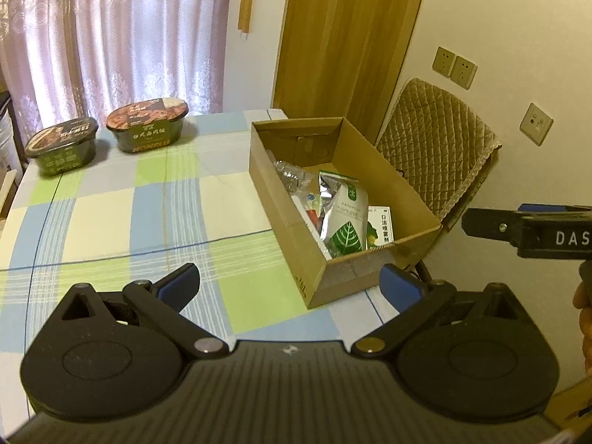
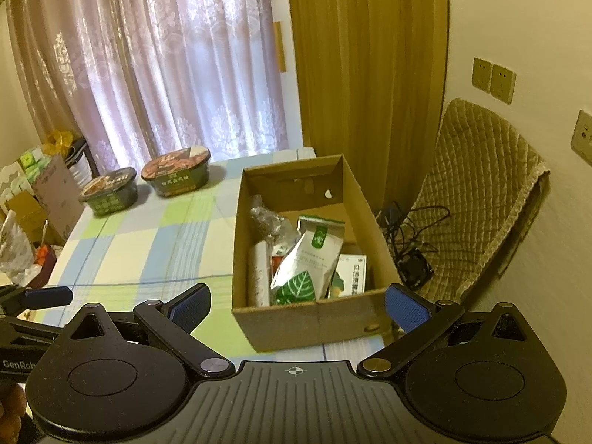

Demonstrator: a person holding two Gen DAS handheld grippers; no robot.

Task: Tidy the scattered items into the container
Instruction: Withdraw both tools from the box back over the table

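Note:
An open cardboard box stands on the right side of the checked tablecloth. Inside lie a white pouch with a green leaf, a crumpled clear bag, a white carton and other small packs. Two dark green instant-meal bowls sit at the table's far left. My left gripper is open and empty near the box's front corner. My right gripper is open and empty before the box's near wall.
A chair with a quilted tan cover stands right of the box against the wall. Cables lie on the floor beside it. Bags and cartons crowd the floor at the table's left. Curtains hang behind.

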